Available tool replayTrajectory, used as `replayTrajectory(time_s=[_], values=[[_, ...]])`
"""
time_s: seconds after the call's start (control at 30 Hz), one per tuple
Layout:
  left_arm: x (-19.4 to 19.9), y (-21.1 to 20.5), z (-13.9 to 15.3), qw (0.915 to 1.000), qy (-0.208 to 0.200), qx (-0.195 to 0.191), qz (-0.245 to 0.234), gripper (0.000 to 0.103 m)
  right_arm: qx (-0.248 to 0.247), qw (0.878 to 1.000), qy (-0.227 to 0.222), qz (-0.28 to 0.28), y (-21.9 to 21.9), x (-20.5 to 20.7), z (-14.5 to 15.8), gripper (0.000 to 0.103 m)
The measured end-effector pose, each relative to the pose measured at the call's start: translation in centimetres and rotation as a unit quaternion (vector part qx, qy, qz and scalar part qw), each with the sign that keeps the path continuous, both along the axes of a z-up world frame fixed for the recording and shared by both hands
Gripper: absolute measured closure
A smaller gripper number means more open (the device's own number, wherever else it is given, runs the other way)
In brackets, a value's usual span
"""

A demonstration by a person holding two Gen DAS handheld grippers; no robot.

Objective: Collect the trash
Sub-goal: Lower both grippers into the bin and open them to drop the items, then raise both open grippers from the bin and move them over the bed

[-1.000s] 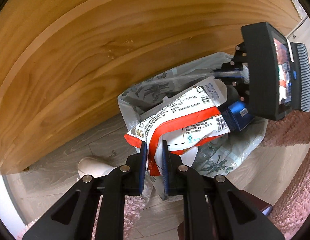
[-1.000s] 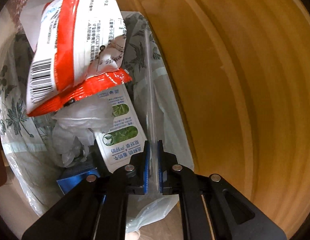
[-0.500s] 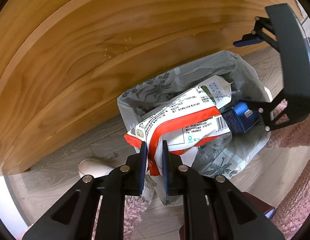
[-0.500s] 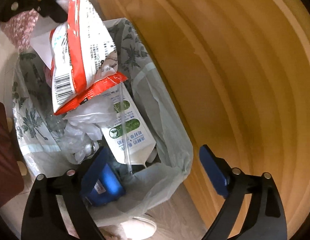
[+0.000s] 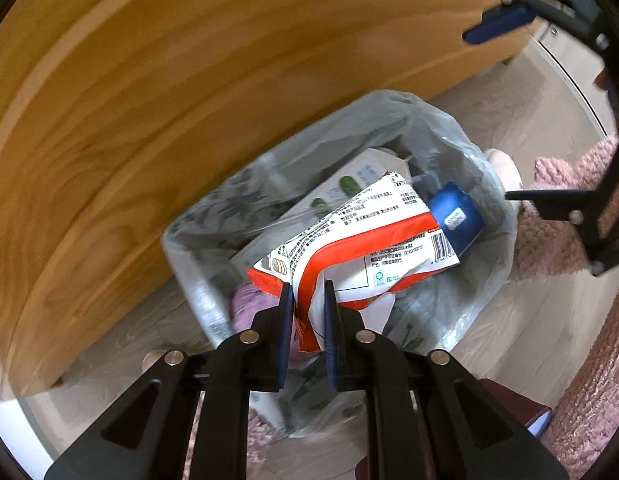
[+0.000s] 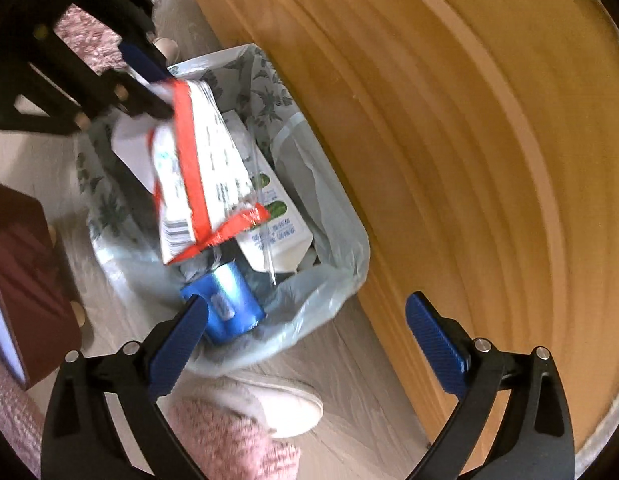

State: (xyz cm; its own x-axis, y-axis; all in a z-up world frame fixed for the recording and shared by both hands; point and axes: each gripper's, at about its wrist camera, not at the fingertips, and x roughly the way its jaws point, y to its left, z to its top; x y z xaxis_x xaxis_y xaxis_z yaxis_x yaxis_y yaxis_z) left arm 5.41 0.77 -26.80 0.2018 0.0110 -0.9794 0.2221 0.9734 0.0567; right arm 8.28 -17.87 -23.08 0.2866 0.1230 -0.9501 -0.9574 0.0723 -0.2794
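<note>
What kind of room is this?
Probably a room at home: a lined trash bin stands on the wood-look floor beside a wooden furniture panel, near a fluffy pink rug.

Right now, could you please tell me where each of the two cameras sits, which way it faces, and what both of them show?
Left wrist: sits on the left gripper, facing steeply down into the trash bag; its fingers pinch a red-and-white snack wrapper; the right gripper shows at the right edge.
Right wrist: sits on the right gripper, facing down at the bag from the opposite side; its fingers stand wide apart, having just opened, nothing between them; the left gripper shows top left.
Shared: bag, wrapper, blue can, white carton, wooden panel.
</note>
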Motion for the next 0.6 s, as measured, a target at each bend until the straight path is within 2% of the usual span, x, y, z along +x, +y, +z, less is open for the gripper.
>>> replayTrajectory(time_s=[0.1, 0.2, 0.23, 0.27, 0.3, 0.33, 0.37, 0.47, 0.6], values=[[0.6, -0.5, -0.2, 1.0000, -0.004, -0.009, 0.001, 0.091, 0.001, 1.000, -0.010, -0.018, 0.3, -0.3, 0.4, 0.008], [1.4, -0.4, -0.1, 0.9990, -0.016, -0.039, 0.017, 0.089, 0.007, 0.999, -0.012, -0.049, -0.3, -0.2, -0.9, 0.008], [1.6, -0.3, 0.0, 0.9987, -0.019, -0.043, 0.018, 0.083, 0.009, 0.998, -0.012, -0.061, -0.7, -0.4, -1.6, 0.008], [1.7, -0.3, 0.2, 0.9986, -0.026, -0.043, 0.018, 0.063, 0.010, 0.997, -0.008, -0.072, -0.9, 0.0, -1.8, 0.008], [1.7, -0.3, 0.3, 0.9984, -0.033, -0.042, 0.019, 0.050, 0.009, 0.997, -0.005, -0.079, -0.5, -0.7, -3.0, 0.008], [1.7, -0.3, 0.6, 0.9982, -0.042, -0.038, 0.021, 0.029, 0.008, 0.996, -0.003, -0.084, -0.6, -0.6, -3.2, 0.008], [1.7, -0.2, 0.7, 0.9980, -0.048, -0.036, 0.023, 0.020, 0.007, 0.996, -0.001, -0.088, -0.7, -0.6, -3.5, 0.008], [1.8, 0.0, 1.1, 0.9972, -0.056, -0.041, 0.028, 0.011, -0.003, 0.996, 0.001, -0.091, -0.8, -0.7, -4.3, 0.008], [1.8, 0.4, 1.5, 0.9966, -0.061, -0.038, 0.041, 0.009, -0.004, 0.996, 0.003, -0.093, -0.6, -0.9, -4.9, 0.008]])
